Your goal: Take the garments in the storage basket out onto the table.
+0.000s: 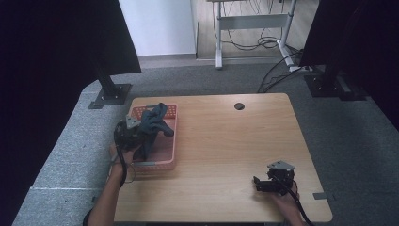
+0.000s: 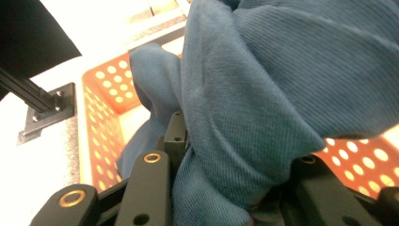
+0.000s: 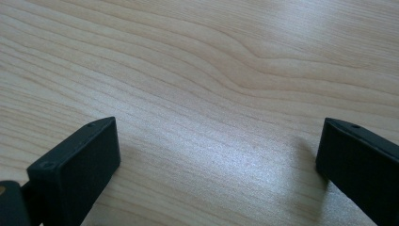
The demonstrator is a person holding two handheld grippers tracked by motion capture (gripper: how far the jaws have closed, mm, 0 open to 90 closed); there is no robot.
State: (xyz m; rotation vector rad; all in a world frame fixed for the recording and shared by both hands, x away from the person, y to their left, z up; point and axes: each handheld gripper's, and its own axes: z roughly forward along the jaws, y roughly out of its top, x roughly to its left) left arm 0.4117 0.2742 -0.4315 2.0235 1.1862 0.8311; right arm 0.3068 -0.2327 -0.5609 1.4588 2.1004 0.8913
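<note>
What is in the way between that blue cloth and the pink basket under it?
Nothing visible. The left tongs hold the blue cloth bunched directly above the pink basket, whose perforated floor shows open beneath the hanging fabric. The right tongs rest open on the table, far to the side.

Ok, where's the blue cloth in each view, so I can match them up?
High view: the blue cloth hangs from the left gripper over the pink basket, left of centre.
Left gripper view: the cloth is bunched between the jaws, covering the centre and right.
Right gripper view: bare wooden table between open jaws.
Shared landmark: the basket's perforated wall.
</note>
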